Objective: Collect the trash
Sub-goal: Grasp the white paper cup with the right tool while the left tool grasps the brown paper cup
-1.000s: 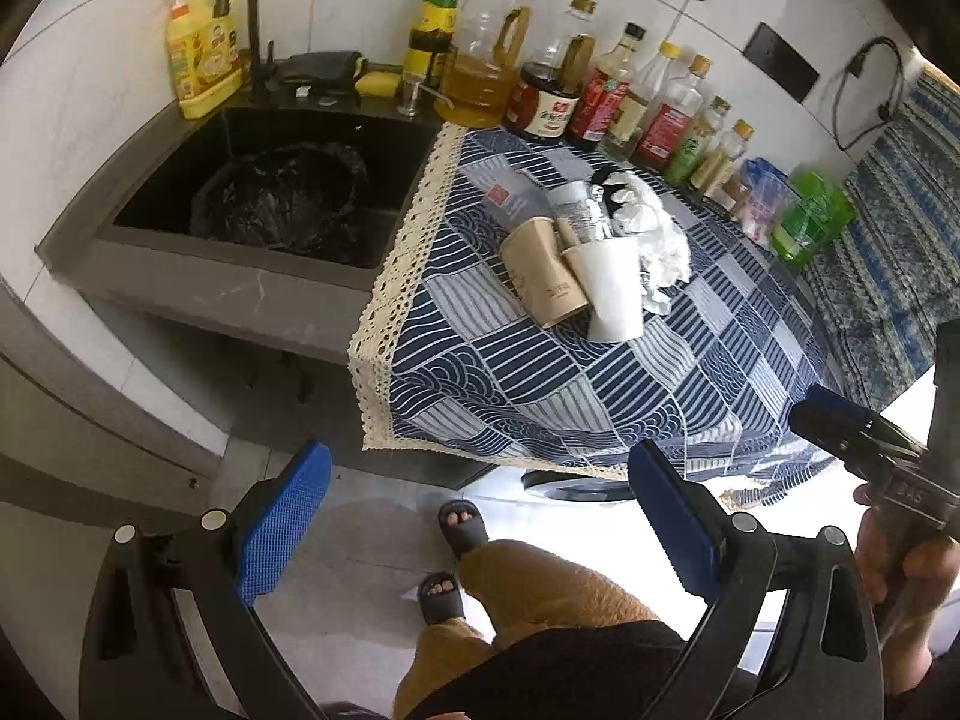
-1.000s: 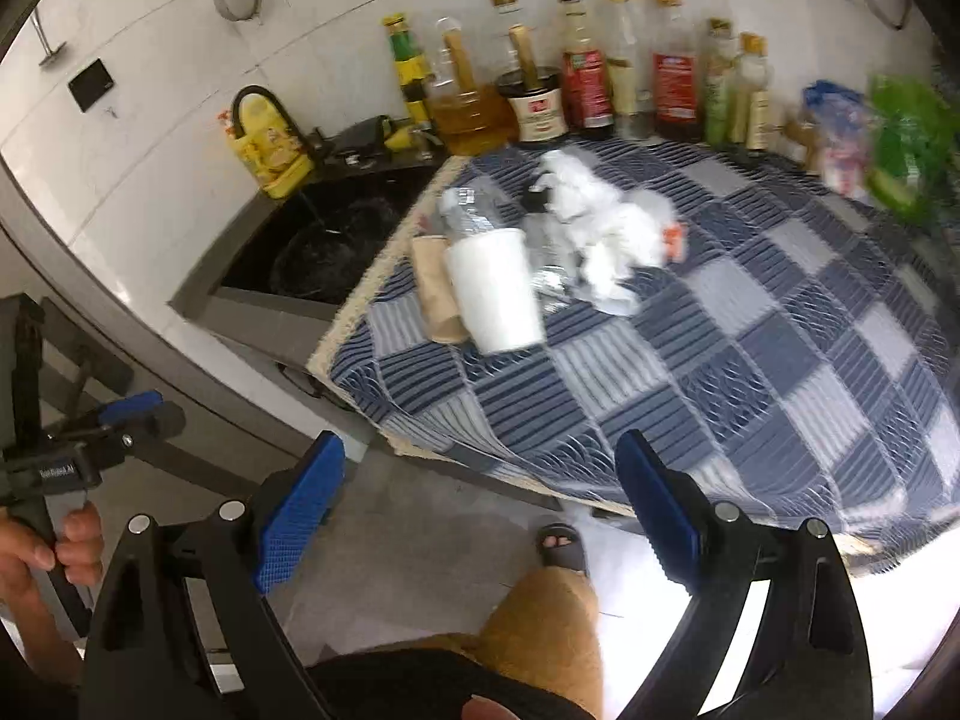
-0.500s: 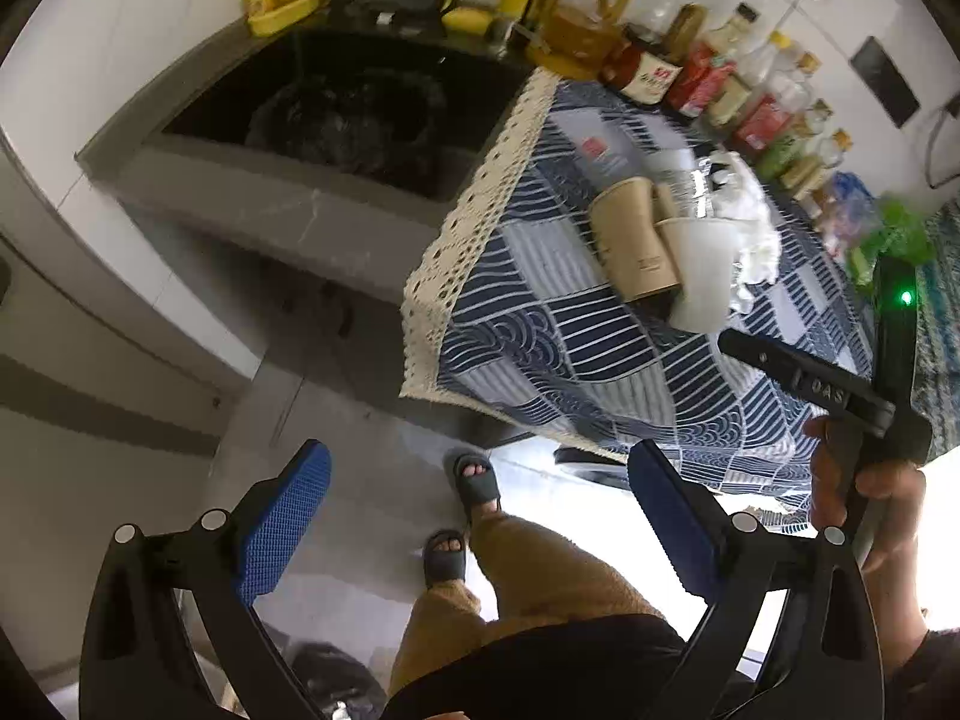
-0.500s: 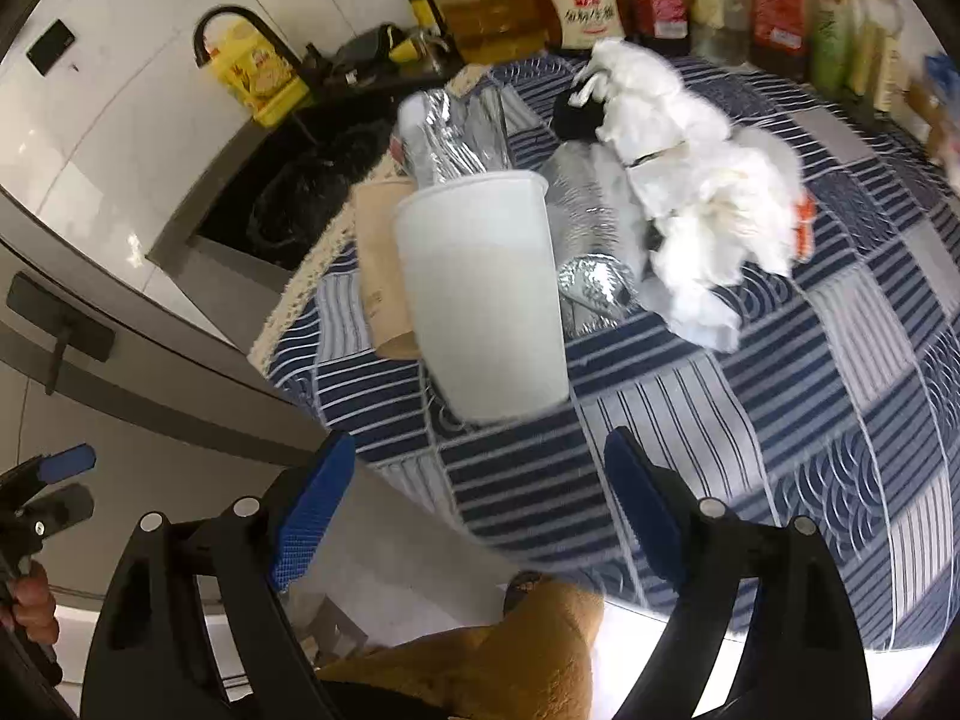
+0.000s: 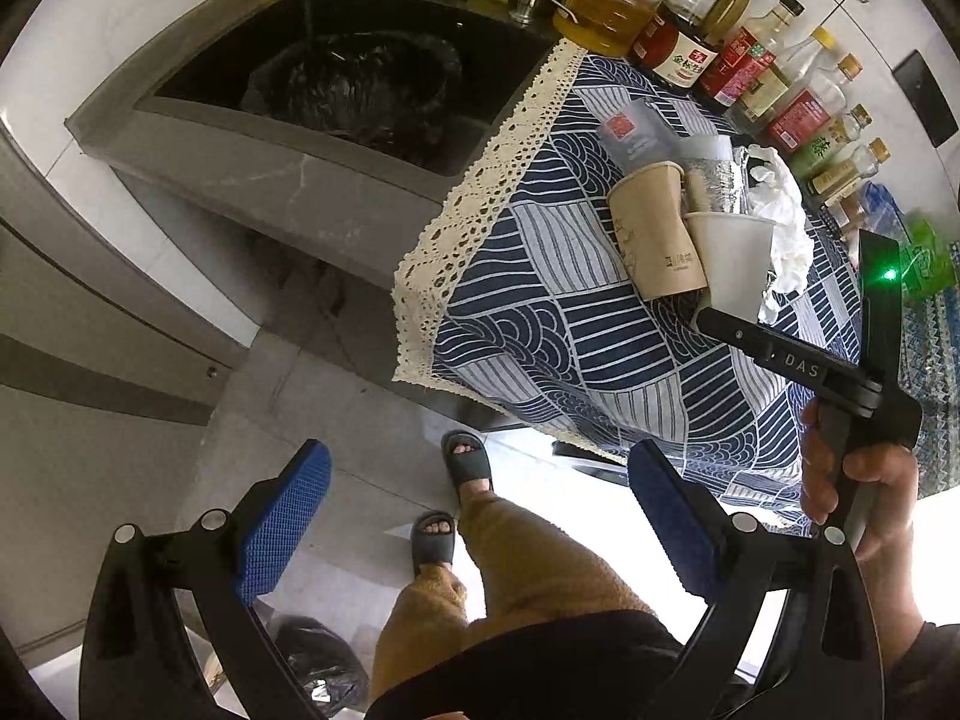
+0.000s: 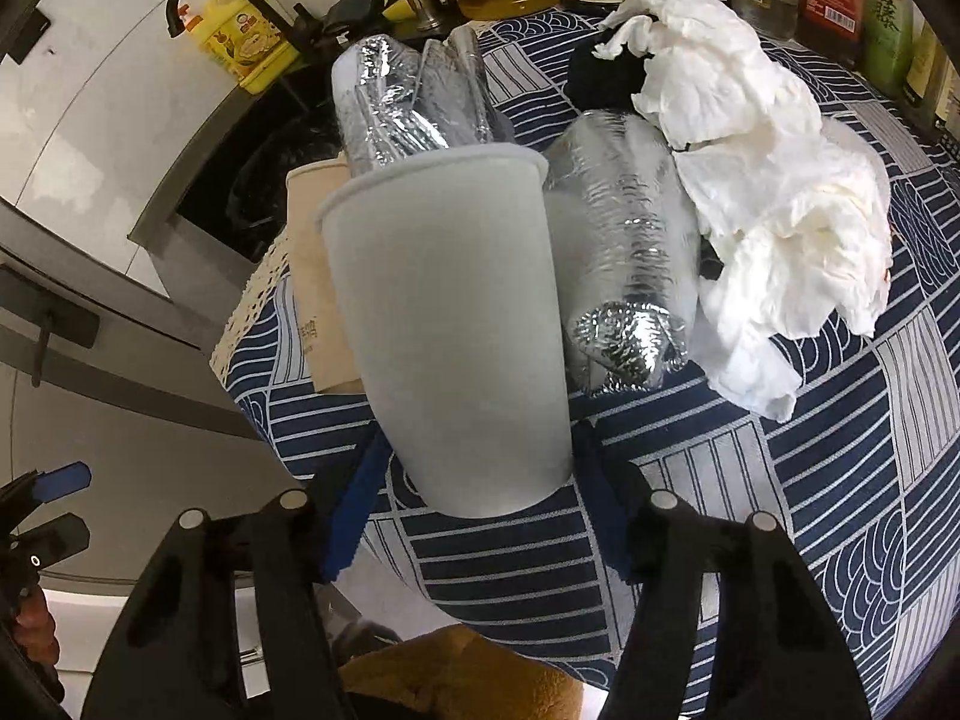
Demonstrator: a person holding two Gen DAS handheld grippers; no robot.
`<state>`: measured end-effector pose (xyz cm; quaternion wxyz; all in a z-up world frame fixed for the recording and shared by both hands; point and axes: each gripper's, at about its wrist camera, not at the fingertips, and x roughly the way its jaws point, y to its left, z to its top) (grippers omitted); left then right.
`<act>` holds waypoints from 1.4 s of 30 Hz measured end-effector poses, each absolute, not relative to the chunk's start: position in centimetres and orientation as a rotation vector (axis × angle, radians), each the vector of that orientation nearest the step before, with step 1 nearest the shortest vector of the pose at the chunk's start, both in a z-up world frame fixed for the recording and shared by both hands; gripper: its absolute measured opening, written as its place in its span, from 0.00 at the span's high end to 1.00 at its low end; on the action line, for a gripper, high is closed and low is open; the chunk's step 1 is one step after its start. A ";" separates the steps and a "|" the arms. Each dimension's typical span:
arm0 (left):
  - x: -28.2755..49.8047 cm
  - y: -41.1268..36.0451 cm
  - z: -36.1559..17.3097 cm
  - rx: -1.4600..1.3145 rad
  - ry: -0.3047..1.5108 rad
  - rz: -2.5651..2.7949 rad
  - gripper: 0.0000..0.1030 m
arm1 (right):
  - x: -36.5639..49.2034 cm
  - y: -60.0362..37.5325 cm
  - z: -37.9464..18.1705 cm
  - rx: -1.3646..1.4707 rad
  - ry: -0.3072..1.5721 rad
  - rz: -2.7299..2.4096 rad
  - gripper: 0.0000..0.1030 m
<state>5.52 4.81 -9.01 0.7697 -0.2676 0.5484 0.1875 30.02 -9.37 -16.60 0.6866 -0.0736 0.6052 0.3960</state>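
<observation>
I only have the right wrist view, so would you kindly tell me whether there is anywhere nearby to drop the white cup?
Observer: Yes, a black bag sits open in the sink, just left of the cloth's lace edge.
Operator: Thank you. Is the left tool free to help?
Observer: The left tool is open with nothing between its pads, and it hangs over the floor in front of the counter.
Operator: Is anything down there?
Observer: A second bag, also black, lies on the floor near the person's sandals.
</observation>
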 end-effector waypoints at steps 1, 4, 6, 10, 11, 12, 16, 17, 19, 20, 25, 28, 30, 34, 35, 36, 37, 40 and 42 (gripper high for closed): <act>5.7 4.7 -9.0 -0.579 1.191 0.405 0.06 | 30.1 -9.4 -16.6 -0.163 1.358 0.889 0.40; 5.9 4.7 -9.1 -0.573 1.192 0.399 0.06 | 30.1 -9.9 -16.0 -0.147 1.358 0.895 0.41; 6.2 4.7 -9.3 -0.578 1.193 0.395 0.06 | 30.1 -10.3 -15.1 -0.144 1.344 0.890 0.41; 7.3 4.6 -9.7 -0.564 1.192 0.364 0.06 | 30.2 -11.6 -12.8 -0.140 1.300 0.876 0.42; 7.6 4.5 -9.8 -0.561 1.193 0.355 0.06 | 30.3 -11.8 -12.5 -0.140 1.294 0.872 0.42; 8.0 4.4 -9.9 -0.556 1.194 0.345 0.06 | 30.4 -12.1 -12.0 -0.137 1.289 0.868 0.42; 10.3 4.0 -10.5 -0.533 1.199 0.293 0.06 | 31.1 -13.0 -10.3 -0.124 1.255 0.852 0.42; 10.9 3.9 -10.7 -0.529 1.200 0.278 0.06 | 31.3 -12.8 -9.9 -0.124 1.246 0.851 0.42; 12.1 3.6 -11.1 -0.519 1.203 0.252 0.06 | 31.9 -13.4 -8.9 -0.123 1.223 0.840 0.42; 12.9 3.5 -11.4 -0.512 1.204 0.238 0.06 | 32.1 -13.6 -8.5 -0.117 1.217 0.838 0.43; 16.4 3.1 -12.4 -0.506 1.224 0.205 0.06 | 34.4 -14.9 -7.1 -0.070 1.215 0.826 0.43; 18.5 2.8 -12.5 -0.509 1.226 0.178 0.06 | 35.9 -15.6 -6.4 -0.054 1.200 0.809 0.43; 19.8 2.6 -12.7 -0.507 1.234 0.169 0.06 | 37.1 -15.9 -5.9 -0.035 1.202 0.804 0.43; 22.4 2.3 -13.5 -0.522 1.265 0.151 0.06 | 39.0 -16.5 -5.2 -0.009 1.196 0.806 0.44; 22.8 2.3 -13.6 -0.525 1.267 0.149 0.06 | 39.5 -16.7 -4.9 -0.003 1.194 0.807 0.44; 23.4 2.3 -13.7 -0.528 1.270 0.148 0.06 | 39.8 -16.8 -4.7 -0.002 1.190 0.806 0.44; 23.7 2.3 -13.8 -0.529 1.274 0.151 0.06 | 40.1 -17.0 -4.5 -0.003 1.187 0.803 0.44; 24.5 2.4 -14.4 -0.549 1.290 0.156 0.06 | 40.7 -17.4 -3.9 -0.001 1.176 0.802 0.44; 25.1 2.4 -14.9 -0.559 1.293 0.143 0.06 | 40.9 -17.8 -3.7 0.002 1.165 0.802 0.44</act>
